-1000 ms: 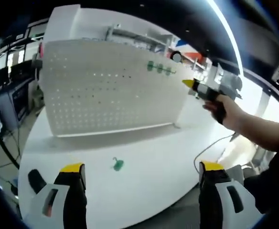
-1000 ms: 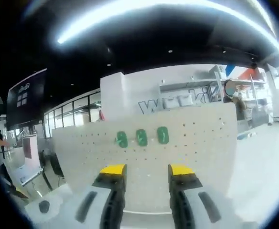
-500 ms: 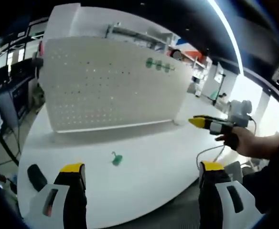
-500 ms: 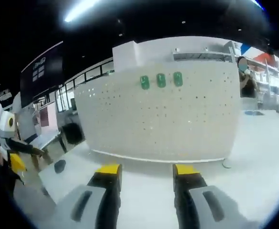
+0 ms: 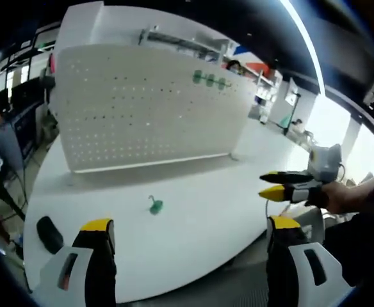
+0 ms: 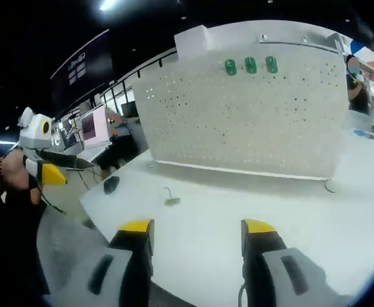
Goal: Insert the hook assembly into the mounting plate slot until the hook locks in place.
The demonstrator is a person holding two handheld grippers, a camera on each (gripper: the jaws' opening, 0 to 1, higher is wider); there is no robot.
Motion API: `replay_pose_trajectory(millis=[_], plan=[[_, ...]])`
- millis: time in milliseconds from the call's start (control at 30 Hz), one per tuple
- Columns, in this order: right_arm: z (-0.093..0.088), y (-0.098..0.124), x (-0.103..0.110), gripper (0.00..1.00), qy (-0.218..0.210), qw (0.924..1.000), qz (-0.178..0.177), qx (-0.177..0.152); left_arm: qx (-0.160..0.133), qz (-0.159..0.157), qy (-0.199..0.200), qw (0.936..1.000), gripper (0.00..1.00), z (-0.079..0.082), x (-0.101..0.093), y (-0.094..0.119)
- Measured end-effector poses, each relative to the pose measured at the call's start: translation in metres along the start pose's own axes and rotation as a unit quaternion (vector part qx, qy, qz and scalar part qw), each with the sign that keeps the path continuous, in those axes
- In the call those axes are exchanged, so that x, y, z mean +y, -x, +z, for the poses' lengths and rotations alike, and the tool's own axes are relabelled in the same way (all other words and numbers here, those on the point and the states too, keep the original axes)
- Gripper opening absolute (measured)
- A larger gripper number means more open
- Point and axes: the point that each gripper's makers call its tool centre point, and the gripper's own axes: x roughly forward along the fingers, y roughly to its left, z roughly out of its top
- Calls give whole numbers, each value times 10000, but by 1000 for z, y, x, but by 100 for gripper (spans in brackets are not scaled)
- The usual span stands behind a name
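A white pegboard plate (image 5: 142, 105) stands upright on the white table (image 5: 200, 224), with three green hooks (image 5: 209, 79) fixed near its top right. One loose green hook (image 5: 154, 206) lies on the table in front of it. My left gripper (image 5: 190, 229) is open, low at the near table edge, with the loose hook ahead between its jaws. The right gripper (image 5: 271, 184) comes in from the right, held by a hand above the table edge. In the right gripper view the pegboard plate (image 6: 251, 121), the loose hook (image 6: 170, 199) and my open right gripper (image 6: 196, 227) show.
A dark oval object (image 5: 48, 234) lies near the table's left edge. The left gripper (image 6: 46, 167) is held at the left, off the table. A cable (image 5: 268, 206) hangs by the table's right edge. People sit at desks (image 6: 104, 131) behind.
The right gripper has dropped from up by the pegboard's green hooks and pulled back to the table's near right edge. The left gripper has barely moved.
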Motion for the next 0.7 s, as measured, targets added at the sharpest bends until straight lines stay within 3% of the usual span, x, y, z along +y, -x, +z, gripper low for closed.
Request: replay_pose_trajectory(millis=[200, 267, 367, 700], plan=[[-8, 4, 21, 51, 196, 9990, 382, 120, 165, 61, 36, 9998, 100, -12, 2, 2], [-17, 5, 43, 45, -23, 9948, 966, 327, 202, 122, 28, 9997, 100, -15, 4, 2], [-26, 6, 54, 45, 3, 9913, 1217, 492, 289, 110, 162, 9994, 100, -21, 4, 1], [-30, -9, 64, 45, 283, 9824, 1647, 838, 587, 97, 428, 9973, 100, -45, 5, 2]])
